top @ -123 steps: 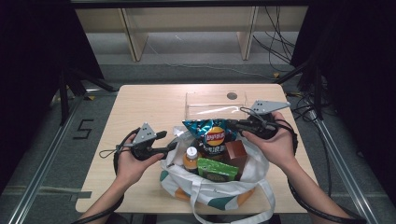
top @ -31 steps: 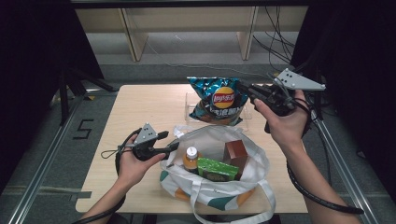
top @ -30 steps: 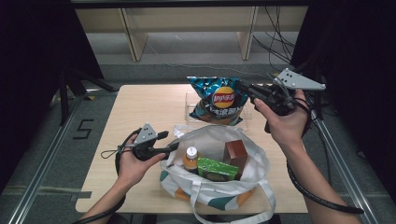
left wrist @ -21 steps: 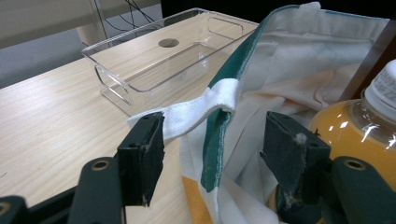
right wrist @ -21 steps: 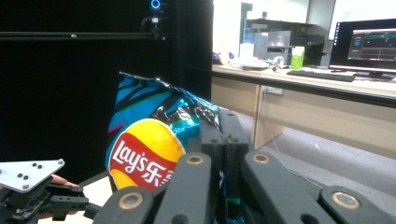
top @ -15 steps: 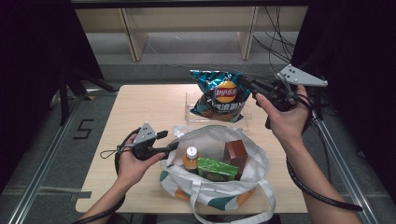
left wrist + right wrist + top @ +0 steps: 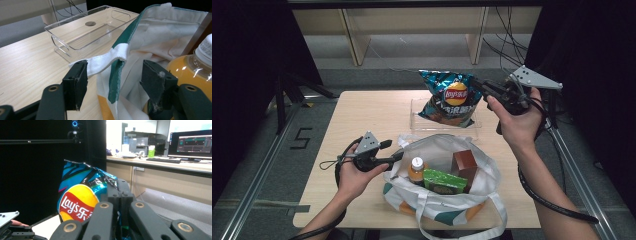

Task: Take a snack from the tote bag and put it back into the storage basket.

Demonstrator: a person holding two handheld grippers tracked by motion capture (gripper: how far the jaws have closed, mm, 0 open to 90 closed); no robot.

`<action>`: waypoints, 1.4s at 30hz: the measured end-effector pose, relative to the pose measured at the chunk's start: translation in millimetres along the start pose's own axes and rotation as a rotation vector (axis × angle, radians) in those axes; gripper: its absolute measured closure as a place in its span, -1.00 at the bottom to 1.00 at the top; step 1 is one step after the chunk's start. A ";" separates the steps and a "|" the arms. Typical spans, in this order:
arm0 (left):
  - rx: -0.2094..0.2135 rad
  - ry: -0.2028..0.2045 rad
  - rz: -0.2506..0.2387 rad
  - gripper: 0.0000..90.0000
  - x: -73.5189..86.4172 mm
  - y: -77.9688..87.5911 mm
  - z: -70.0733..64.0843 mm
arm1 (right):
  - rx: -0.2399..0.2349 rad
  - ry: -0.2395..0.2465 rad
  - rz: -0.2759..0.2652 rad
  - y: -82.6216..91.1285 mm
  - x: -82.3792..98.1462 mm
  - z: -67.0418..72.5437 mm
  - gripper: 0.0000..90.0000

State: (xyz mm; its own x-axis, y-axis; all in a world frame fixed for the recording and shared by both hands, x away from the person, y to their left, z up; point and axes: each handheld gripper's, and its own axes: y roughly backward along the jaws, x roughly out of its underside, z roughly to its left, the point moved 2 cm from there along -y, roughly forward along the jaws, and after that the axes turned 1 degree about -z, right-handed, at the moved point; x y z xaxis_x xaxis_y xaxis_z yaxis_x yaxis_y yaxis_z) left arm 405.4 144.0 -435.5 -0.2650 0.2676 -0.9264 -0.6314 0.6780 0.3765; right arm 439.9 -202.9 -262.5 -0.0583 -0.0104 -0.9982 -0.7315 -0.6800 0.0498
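Now holding the chip bag (image 7: 448, 97) aloft, upper centre of frame above the clear tray (image 7: 417, 107), in the clamped right hand-held gripper (image 7: 484, 89); left hand-held gripper (image 7: 398, 151) gaping around the tote bag (image 7: 472, 200) rim.

Overhead light falls evenly on the table (image 7: 362, 115) in the high view, leaving its left and right edges near black. The left gripper view is bright and sharp up close, with soft glare on the clear tray (image 7: 82, 32). In the right gripper view, a glowing monitor (image 7: 191, 143) at the upper right contrasts with the dark left half; the near jaws look soft.
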 end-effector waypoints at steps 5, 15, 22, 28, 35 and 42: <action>0.000 0.000 -0.002 -0.17 0.1 -0.3 0.1 | 0.000 0.014 0.002 -1.4 -0.2 -3.6 1.00; 0.007 0.005 -0.008 -0.18 0.1 -0.6 1.7 | 0.014 0.011 0.013 -5.3 0.2 -7.9 1.00; 0.001 0.007 0.000 -0.18 0.5 -0.7 2.0 | 0.032 0.000 0.005 -8.9 1.0 -10.7 1.00; -0.001 0.007 0.000 -0.18 0.3 -0.4 2.0 | 0.037 -0.003 0.010 -10.6 1.3 -12.2 1.00; 0.005 0.011 -0.004 -0.18 0.5 -0.6 1.9 | 0.053 0.001 0.005 -14.4 1.5 -16.2 1.00; 0.004 0.011 -0.003 -0.18 0.9 -0.8 2.1 | 0.062 -0.028 0.004 -17.8 2.8 -18.8 1.00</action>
State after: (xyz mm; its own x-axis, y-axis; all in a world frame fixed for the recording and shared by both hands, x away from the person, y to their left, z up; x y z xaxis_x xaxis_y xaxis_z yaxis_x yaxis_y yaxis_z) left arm 407.2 145.1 -436.7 -0.2712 0.2583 -0.9272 -0.6290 0.6816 0.3739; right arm 465.5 -204.6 -266.8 -0.0791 0.0081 -0.9968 -0.7721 -0.6331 0.0561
